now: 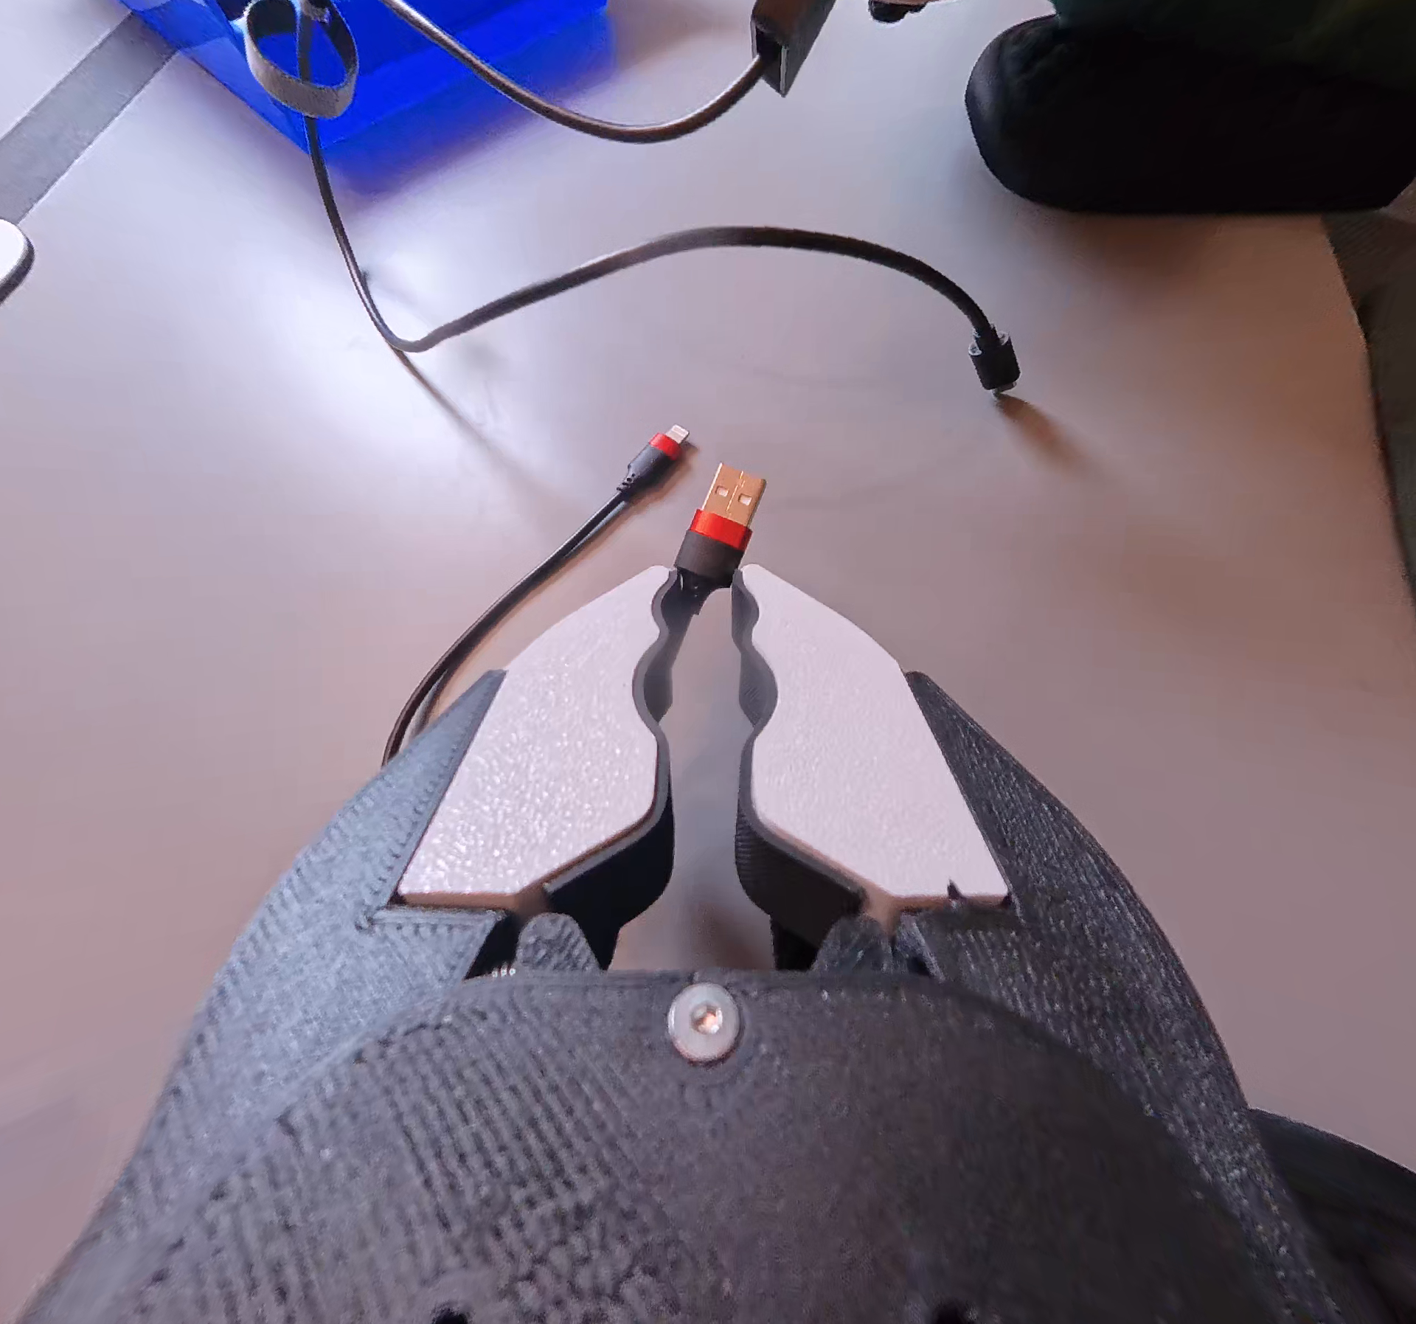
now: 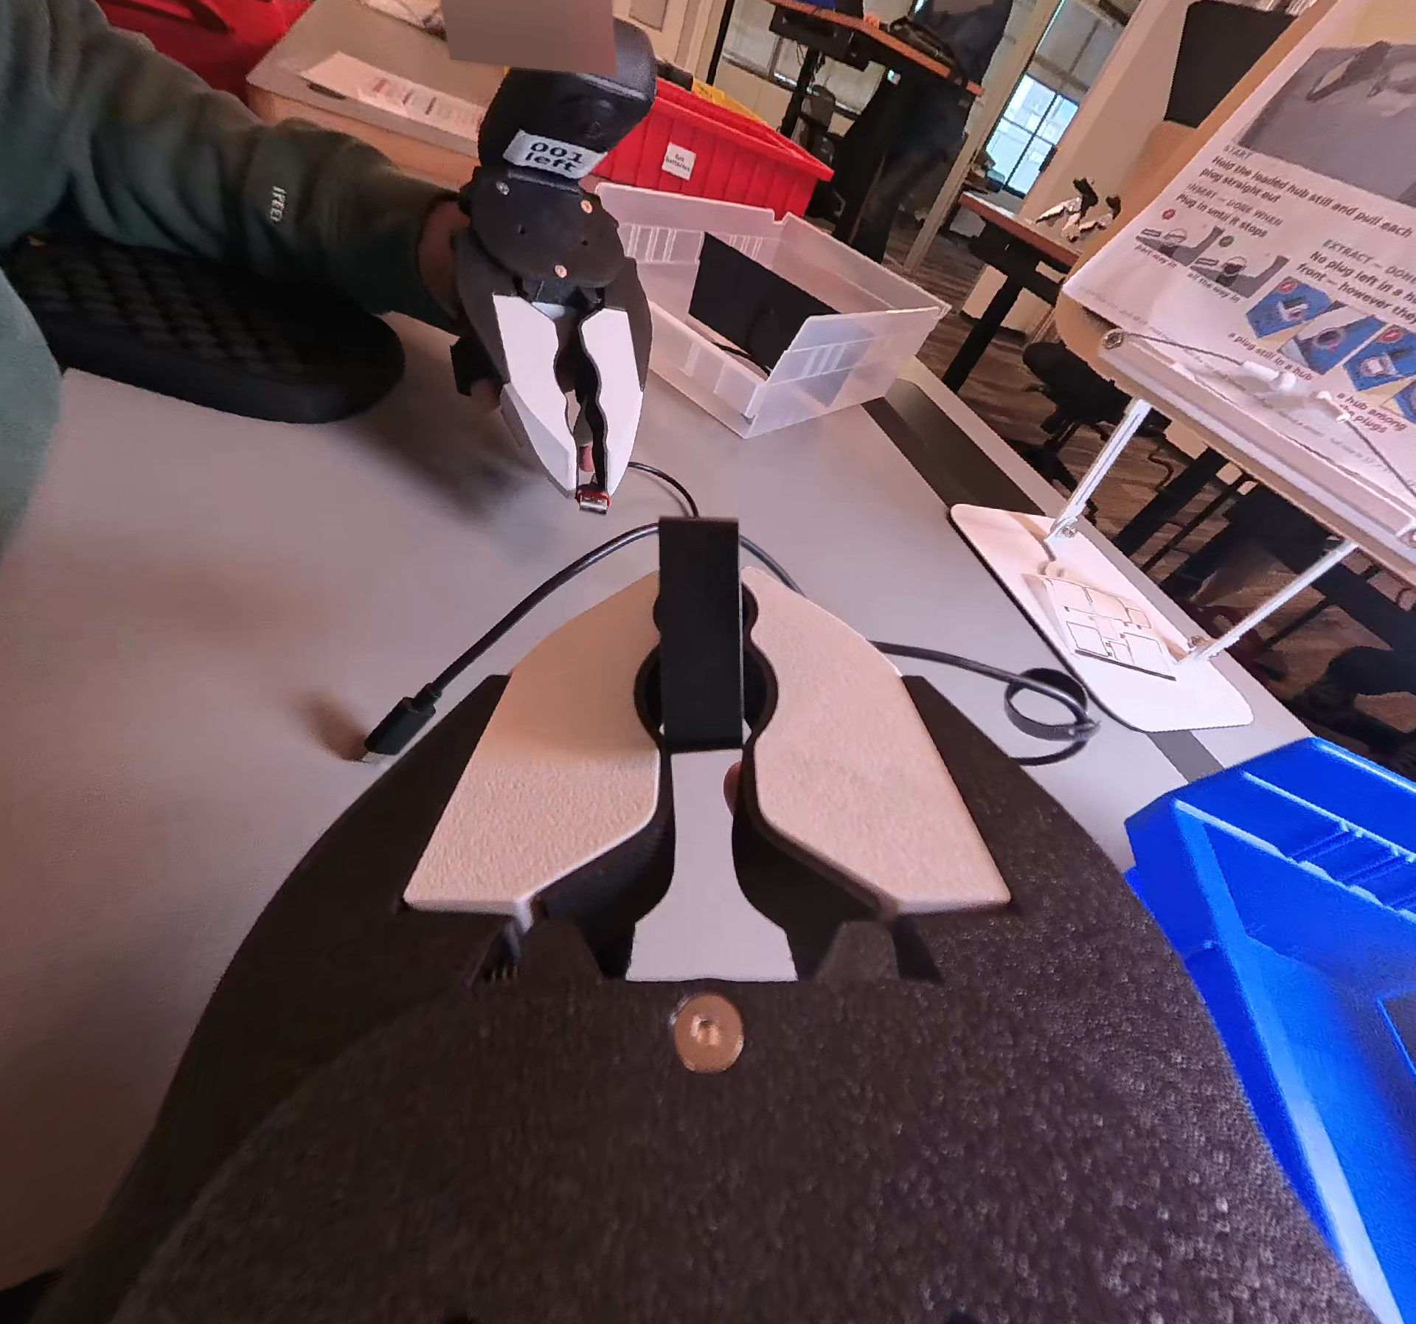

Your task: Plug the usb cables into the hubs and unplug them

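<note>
Grey counter (image 1: 996,597) is spread beneath both tools, with the blue bin (image 1: 429,23) at its far edge. Nearer than the bin, the hub (image 2: 701,643) is clamped in the right tool (image 2: 701,590), while the USB plug (image 1: 720,521) is pinched at its collar by the left tool (image 1: 701,582). Plug and port should be squared before being pressed straight in. Only the right wrist view shows the instruction stand (image 2: 1257,276).

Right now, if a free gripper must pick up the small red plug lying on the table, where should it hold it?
Probably the black collar behind the red band of the small plug, pinched across its width from above. It lies flat on the table, metal tip pointing away.
</note>
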`<control>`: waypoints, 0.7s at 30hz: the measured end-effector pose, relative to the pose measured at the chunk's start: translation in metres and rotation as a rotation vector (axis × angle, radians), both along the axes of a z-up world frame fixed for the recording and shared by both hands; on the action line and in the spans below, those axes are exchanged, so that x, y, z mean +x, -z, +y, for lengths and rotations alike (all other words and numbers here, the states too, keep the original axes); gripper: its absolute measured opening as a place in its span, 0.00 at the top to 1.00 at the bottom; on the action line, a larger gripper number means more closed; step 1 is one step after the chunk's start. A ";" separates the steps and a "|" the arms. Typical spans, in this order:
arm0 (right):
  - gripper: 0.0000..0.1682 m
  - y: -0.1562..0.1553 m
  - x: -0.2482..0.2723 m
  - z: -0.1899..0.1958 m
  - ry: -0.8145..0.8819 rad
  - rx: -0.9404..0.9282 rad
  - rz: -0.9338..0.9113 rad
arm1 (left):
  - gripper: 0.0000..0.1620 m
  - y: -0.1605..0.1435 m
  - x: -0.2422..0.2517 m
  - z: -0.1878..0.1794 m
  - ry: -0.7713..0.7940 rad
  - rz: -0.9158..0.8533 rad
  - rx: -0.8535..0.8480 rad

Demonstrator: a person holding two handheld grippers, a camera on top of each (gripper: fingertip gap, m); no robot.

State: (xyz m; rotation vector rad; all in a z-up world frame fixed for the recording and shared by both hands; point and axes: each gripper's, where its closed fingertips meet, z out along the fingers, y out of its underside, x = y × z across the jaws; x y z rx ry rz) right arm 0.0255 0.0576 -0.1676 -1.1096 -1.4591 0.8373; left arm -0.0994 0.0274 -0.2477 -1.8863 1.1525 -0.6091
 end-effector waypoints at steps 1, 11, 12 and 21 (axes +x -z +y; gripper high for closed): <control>0.93 0.001 0.000 0.000 0.001 0.000 -0.005 | 0.92 0.001 0.000 0.000 0.000 -0.004 -0.006; 0.93 0.005 0.000 0.002 0.010 0.002 -0.019 | 0.87 0.008 0.000 -0.007 0.048 0.002 -0.075; 0.93 0.005 0.000 0.002 0.012 0.002 -0.019 | 0.86 0.005 -0.002 -0.007 0.049 -0.016 -0.097; 0.93 0.008 -0.001 0.004 0.021 -0.004 -0.032 | 0.83 0.025 -0.024 0.057 0.053 0.348 -0.078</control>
